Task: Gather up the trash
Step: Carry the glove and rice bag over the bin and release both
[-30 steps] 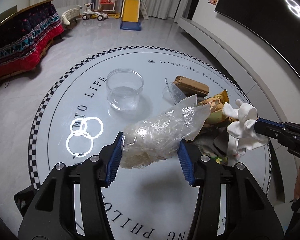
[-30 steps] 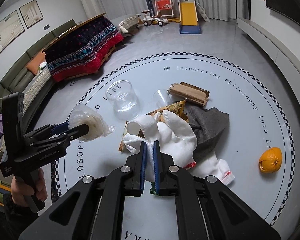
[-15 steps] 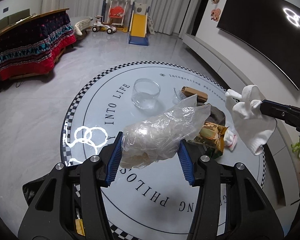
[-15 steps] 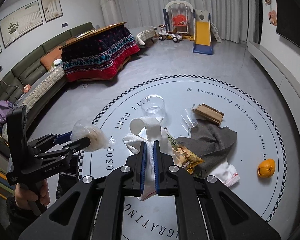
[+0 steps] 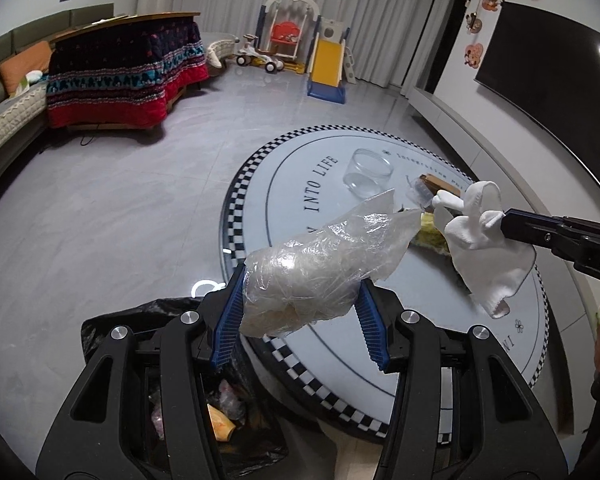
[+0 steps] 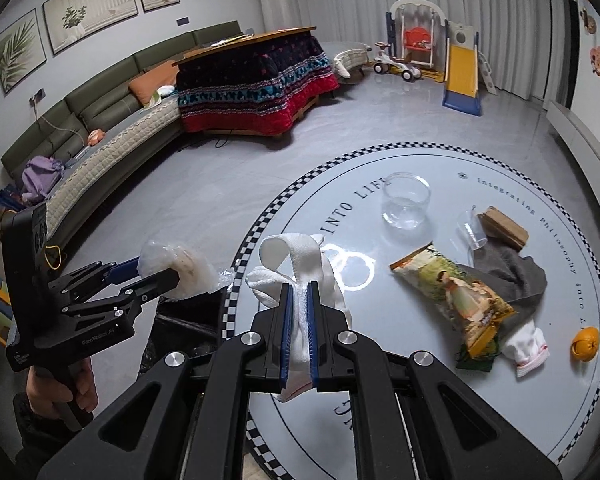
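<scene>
Both grippers are full. Left gripper (image 5: 300,322) squeezes a crumpled plastic bag (image 5: 320,272) between its blue pads, and right gripper (image 6: 299,334) is pinched nearly shut on a white glove (image 6: 296,268). Each hangs near the table's (image 6: 400,320) near-left edge, with the black trash bin (image 5: 220,412) low down by the left gripper. To do this well, I think each hand should get right over the bin's mouth before letting go, so nothing lands on the floor. A snack wrapper (image 6: 454,296) and orange peel (image 6: 586,344) wait on the table.
</scene>
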The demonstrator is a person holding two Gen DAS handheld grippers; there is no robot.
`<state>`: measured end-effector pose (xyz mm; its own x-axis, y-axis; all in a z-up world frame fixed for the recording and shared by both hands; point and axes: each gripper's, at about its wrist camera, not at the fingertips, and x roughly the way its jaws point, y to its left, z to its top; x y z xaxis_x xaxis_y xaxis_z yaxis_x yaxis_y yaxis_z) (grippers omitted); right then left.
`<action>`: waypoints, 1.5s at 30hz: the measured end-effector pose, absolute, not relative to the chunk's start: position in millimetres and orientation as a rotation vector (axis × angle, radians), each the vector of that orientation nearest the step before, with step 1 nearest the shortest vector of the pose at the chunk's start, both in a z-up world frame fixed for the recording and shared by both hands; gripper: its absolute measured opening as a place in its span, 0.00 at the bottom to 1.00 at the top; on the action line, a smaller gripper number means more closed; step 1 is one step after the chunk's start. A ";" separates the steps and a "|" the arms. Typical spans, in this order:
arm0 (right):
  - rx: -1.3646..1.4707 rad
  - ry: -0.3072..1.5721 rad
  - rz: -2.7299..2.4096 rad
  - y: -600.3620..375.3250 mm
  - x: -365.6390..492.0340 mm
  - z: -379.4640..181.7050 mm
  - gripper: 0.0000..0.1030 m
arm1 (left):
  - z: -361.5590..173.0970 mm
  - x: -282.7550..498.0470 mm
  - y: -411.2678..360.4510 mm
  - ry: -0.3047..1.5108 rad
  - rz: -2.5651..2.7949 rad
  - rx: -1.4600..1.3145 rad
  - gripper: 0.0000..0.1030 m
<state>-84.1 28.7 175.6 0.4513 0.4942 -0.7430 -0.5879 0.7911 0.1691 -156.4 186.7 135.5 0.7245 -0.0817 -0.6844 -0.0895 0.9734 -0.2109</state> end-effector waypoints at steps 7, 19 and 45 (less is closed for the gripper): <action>-0.148 0.917 0.768 82.2 -104.1 157.3 0.08 | 114.3 -199.0 232.1 0.777 0.119 -0.275 0.50; -0.195 1.046 0.938 170.3 -143.7 101.9 0.08 | 63.8 -265.8 293.0 0.840 0.280 -0.370 0.50; -0.238 1.069 0.939 191.1 -143.6 73.7 0.51 | 37.1 -287.0 313.6 0.876 0.383 -0.411 0.94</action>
